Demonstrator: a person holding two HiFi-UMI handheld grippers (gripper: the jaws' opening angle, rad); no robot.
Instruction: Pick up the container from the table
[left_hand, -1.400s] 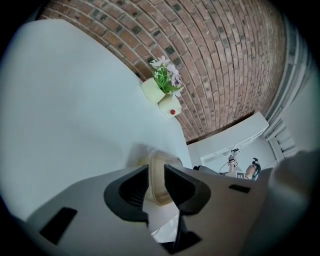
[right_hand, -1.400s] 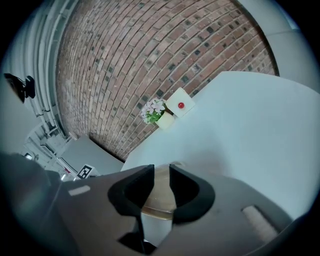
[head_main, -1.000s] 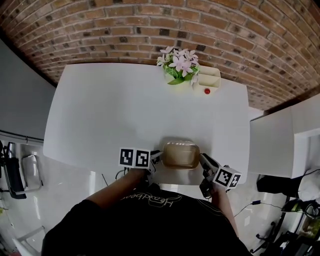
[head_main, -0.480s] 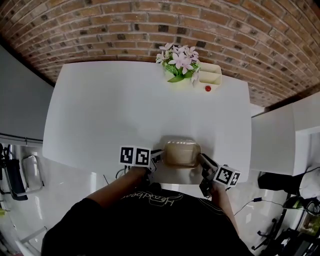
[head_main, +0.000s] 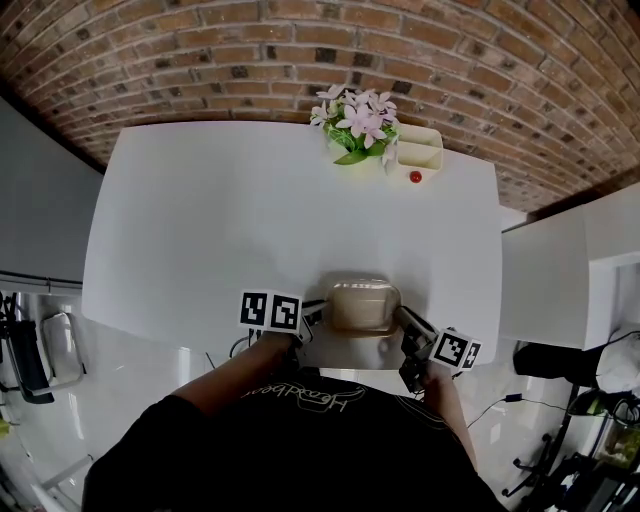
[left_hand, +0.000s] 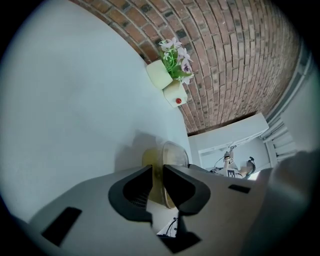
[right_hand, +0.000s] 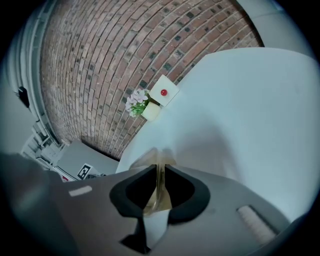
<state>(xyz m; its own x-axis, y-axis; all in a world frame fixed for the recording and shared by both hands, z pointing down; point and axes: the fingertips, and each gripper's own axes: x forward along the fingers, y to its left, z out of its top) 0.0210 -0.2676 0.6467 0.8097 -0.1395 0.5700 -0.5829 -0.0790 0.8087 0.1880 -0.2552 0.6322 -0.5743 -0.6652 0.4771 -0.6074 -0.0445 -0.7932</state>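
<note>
A clear, amber-tinted plastic container (head_main: 363, 306) with a lid sits at the near edge of the white table (head_main: 250, 220). My left gripper (head_main: 314, 313) is shut on the container's left rim (left_hand: 159, 182), which runs between its two jaws. My right gripper (head_main: 404, 320) is shut on the right rim (right_hand: 159, 187), a thin amber edge pinched between the jaws. Whether the container rests on the table or hangs just above it cannot be told.
At the table's far edge stand a pot of pink flowers (head_main: 356, 125) and a cream tray (head_main: 419, 152), with a small red ball (head_main: 414, 177) beside it. A white cabinet (head_main: 560, 275) is to the right, a brick wall (head_main: 300, 60) behind.
Both grippers and the container have held nearly the same place over the last second; the right gripper edged slightly inward against the rim.
</note>
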